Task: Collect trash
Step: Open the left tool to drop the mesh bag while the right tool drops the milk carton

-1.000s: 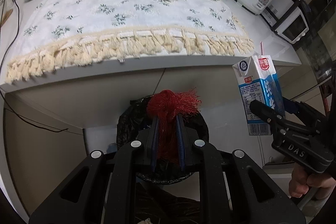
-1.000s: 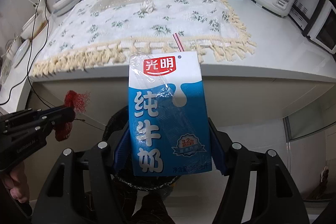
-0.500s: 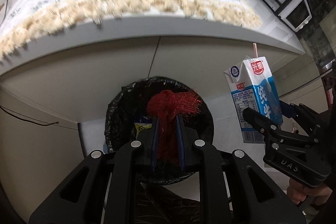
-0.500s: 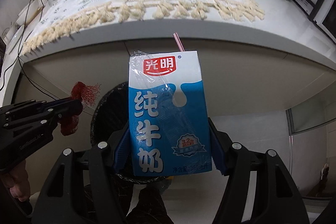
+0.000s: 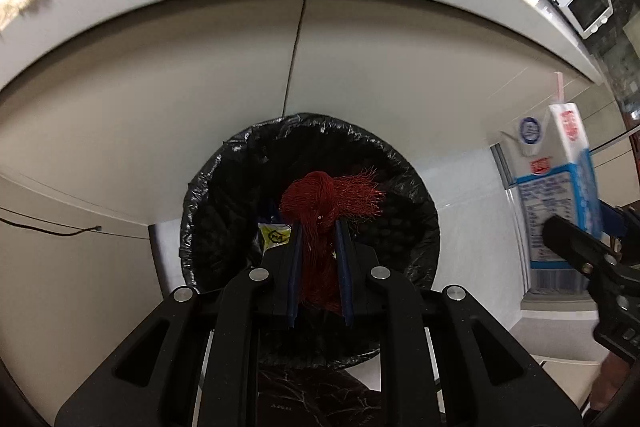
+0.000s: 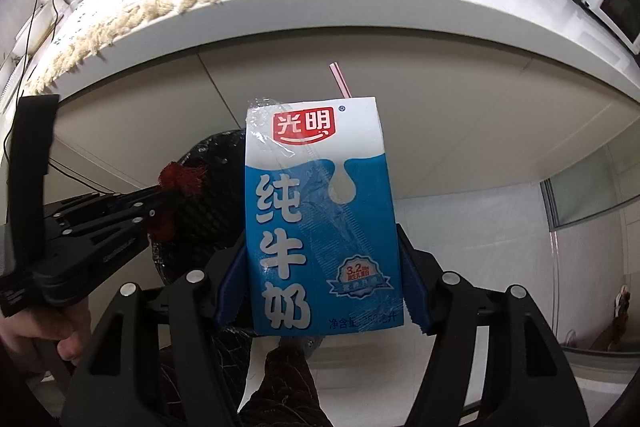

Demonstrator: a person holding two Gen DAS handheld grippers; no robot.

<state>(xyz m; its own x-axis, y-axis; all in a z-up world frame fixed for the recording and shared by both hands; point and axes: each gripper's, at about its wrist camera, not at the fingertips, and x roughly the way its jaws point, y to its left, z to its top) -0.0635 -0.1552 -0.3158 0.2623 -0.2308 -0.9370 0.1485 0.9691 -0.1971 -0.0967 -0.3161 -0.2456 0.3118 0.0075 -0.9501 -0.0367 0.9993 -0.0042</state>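
From the left wrist, I had my left gripper (image 5: 319, 247) pinching the red net (image 5: 326, 203), which hung right over the mouth of the bin (image 5: 416, 183), so the drop lay straight below and ahead of me. The carton (image 5: 560, 195) stood upright off to my right, clear of the bin's rim, clamped in the right gripper (image 5: 576, 227). From the right wrist, my right gripper (image 6: 320, 291) squeezed the carton (image 6: 320, 219) by its sides, long axis vertical, straw (image 6: 340, 81) up. The bin (image 6: 212, 195) lay ahead and to the left, mostly hidden behind the carton, with the left gripper (image 6: 160, 205) and net (image 6: 180, 179) already above it. I judged the left hand nearer; the right needed to shift left.
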